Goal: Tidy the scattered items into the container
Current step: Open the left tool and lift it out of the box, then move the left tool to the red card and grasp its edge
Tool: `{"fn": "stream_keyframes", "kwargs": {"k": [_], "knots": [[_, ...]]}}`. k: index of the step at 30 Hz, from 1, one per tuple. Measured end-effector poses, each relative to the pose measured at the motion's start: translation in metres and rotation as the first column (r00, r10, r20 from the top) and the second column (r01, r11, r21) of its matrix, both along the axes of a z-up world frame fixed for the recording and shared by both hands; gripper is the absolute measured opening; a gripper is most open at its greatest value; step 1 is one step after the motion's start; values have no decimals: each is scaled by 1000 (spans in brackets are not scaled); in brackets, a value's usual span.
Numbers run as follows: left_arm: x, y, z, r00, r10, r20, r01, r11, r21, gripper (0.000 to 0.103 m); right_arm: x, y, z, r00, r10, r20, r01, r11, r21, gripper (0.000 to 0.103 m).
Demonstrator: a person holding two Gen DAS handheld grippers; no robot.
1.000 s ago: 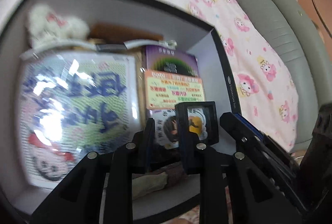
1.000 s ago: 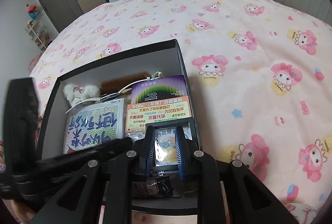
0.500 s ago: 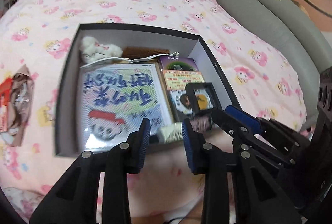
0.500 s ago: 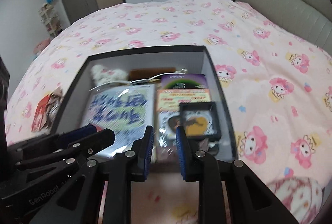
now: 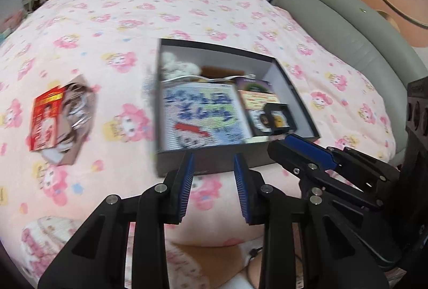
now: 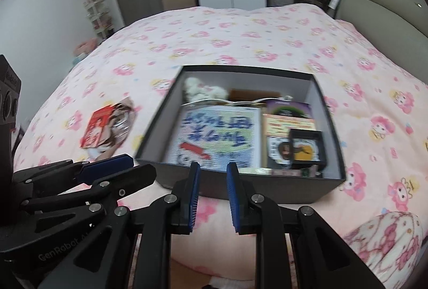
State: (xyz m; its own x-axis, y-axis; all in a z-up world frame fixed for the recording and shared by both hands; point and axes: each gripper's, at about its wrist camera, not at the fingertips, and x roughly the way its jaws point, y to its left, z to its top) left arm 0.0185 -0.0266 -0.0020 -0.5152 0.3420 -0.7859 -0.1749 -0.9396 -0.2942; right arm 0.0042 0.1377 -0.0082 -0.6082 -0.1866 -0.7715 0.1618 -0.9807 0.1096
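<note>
The left gripper point(image 5: 212, 171) has its jaws released, blue pads parted with nothing between them, hanging just in front of the near wall of the box point(image 5: 214, 162), which sits at twelve o'clock from it on the pink blanket point(image 5: 112, 29). The right gripper point(image 6: 212, 178) is likewise spread and holding nothing, also just short of the box point(image 6: 240, 186) at its twelve o'clock; in the left wrist view it shows at three o'clock beside the left one. Inside the box, a large flat picture pack point(image 6: 219, 137) with blue lettering fills the left half, a stack of cards point(image 6: 287, 119) lies along the right side with a small black frame point(image 6: 306, 147) on top of it toward the near end, and a white fluffy toy point(image 6: 203, 91) and a brown comb point(image 6: 251, 95) rest against the far wall. Outside the box, at nine o'clock from it and well apart, a red and silver packet point(image 5: 60, 120) lies flat on the blanket. A grey headboard point(image 5: 347, 29) runs along the bed's right edge.
</note>
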Motion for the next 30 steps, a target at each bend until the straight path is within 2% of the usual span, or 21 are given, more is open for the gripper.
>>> {"fn": "stream_keyframes", "kwargs": {"k": [6, 11, 14, 16, 19, 22, 25, 27, 30], "knots": [[11, -44, -9, 995, 98, 18, -98, 995, -1, 29, 2, -48, -4, 996, 93, 18, -93, 996, 4, 18], [19, -98, -19, 975, 216, 42, -217, 976, 10, 29, -2, -95, -13, 985, 167, 46, -165, 986, -28, 18], [19, -134, -32, 950, 299, 86, -305, 951, 57, 32, -9, -127, -21, 973, 220, 63, -217, 975, -43, 18], [16, -162, -45, 921, 368, 125, -381, 917, 113, 39, -20, -143, -29, 964, 251, 84, -245, 967, -77, 18], [6, -194, -61, 883, 444, 153, -463, 879, 115, 41, -38, -153, -43, 963, 242, 122, -220, 961, -169, 19], [-8, -228, -81, 842, 500, 199, -528, 840, 123, 41, -56, -170, -54, 961, 233, 151, -206, 962, -177, 20], [-24, -256, -99, 817, 525, 237, -562, 818, 124, 41, -75, -190, -68, 944, 271, 188, -237, 954, -185, 20], [-38, -275, -111, 809, 520, 273, -570, 807, 151, 41, -87, -204, -79, 929, 300, 216, -258, 945, -202, 20], [-59, -296, -124, 792, 532, 298, -586, 800, 129, 41, -104, -229, -95, 907, 340, 247, -289, 932, -221, 20]]}}
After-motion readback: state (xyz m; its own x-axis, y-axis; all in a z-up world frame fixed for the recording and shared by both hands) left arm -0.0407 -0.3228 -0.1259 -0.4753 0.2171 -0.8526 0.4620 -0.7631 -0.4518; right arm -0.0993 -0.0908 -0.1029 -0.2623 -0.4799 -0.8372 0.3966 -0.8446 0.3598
